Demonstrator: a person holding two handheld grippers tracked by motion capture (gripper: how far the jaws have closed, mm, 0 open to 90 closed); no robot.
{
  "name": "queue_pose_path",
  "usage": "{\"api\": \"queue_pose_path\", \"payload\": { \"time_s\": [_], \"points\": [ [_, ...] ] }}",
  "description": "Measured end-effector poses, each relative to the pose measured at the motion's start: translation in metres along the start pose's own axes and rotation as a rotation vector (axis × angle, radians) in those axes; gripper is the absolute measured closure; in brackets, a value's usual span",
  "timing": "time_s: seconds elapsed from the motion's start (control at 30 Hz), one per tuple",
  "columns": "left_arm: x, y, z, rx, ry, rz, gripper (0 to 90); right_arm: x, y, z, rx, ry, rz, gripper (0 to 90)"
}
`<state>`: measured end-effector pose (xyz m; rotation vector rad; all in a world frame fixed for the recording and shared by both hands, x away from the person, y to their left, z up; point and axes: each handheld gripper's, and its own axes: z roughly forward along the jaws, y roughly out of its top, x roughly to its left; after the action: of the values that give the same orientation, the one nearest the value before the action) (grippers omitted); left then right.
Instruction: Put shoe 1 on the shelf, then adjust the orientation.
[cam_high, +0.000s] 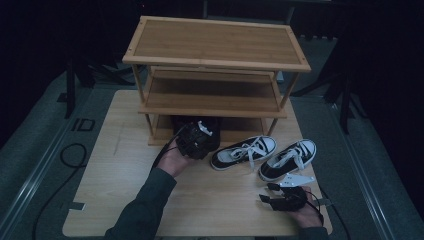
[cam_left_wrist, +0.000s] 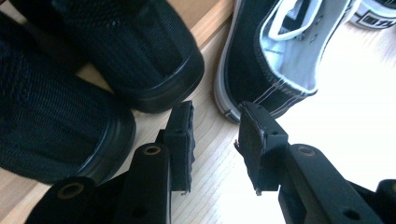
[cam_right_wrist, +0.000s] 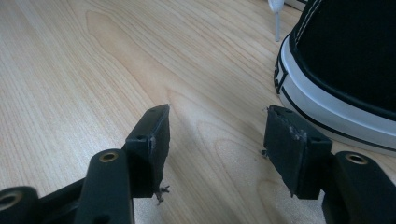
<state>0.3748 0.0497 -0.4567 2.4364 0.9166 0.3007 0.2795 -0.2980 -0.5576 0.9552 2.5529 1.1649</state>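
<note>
Setting: pale wooden desk (cam_high: 125, 190) in a dark room, cables trailing off its edges.
Right gripper (cam_high: 270, 194): nearest you, resting by the front right edge; its fingers (cam_right_wrist: 292, 144) stand apart with only bare wood between them.
Black-and-white sneakers: one (cam_high: 243, 151) at mid-desk, its mate (cam_high: 288, 159) just beside it on the right, both apart from the rack.
Left gripper (cam_high: 200, 136): at the mouth of the rack's lowest level, fingers (cam_left_wrist: 182, 140) parted and gripping nothing.
All-black shoes: two heels, one (cam_left_wrist: 140, 56) and the other (cam_left_wrist: 51, 121), side by side just ahead of your left fingers, already set in the bottom level.
Shoe rack (cam_high: 215, 45): three-tier bamboo, at the far half of the desk; upper tiers bare.
Step in hand, as I judge it: back your left hand straight out without nudging those heels.
Doing it well: keep the fingers wide until clear, then take the nearer sneaker by its heel collar.
</note>
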Motion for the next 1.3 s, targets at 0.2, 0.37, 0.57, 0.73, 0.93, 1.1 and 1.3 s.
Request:
{"api": "queue_pose_path", "payload": {
  "time_s": [0.2, 0.37, 0.57, 0.73, 0.93, 1.1, 1.3],
  "points": [
    [-0.007, 0.008, -0.002, -0.009, -0.016, 0.022, 65.8, 0.000, 0.000, 0.000, 0.002, 0.000, -0.002, 40.3],
    [-0.013, 0.015, -0.001, -0.012, -0.023, 0.037, 65.5, 0.000, 0.000, 0.000, 0.002, 0.000, -0.002, 40.3],
    [-0.019, 0.023, 0.005, 0.000, -0.029, 0.055, 65.6, 0.000, 0.000, 0.000, 0.002, 0.001, -0.001, 40.3],
    [-0.022, 0.025, 0.013, 0.016, -0.036, 0.059, 66.1, 0.000, 0.000, 0.000, 0.001, 0.002, -0.002, 40.3],
    [-0.022, 0.033, 0.017, 0.011, -0.036, 0.056, 66.8, 0.000, 0.000, 0.000, 0.003, 0.001, -0.003, 40.2],
    [-0.026, 0.038, 0.033, 0.062, -0.032, 0.067, 67.7, 0.000, 0.000, 0.000, 0.003, 0.001, -0.003, 40.2],
    [-0.027, 0.043, 0.049, 0.081, 0.006, 0.038, 75.3, 0.000, 0.000, 0.000, 0.002, 0.004, -0.003, 40.2]
  ]
}}
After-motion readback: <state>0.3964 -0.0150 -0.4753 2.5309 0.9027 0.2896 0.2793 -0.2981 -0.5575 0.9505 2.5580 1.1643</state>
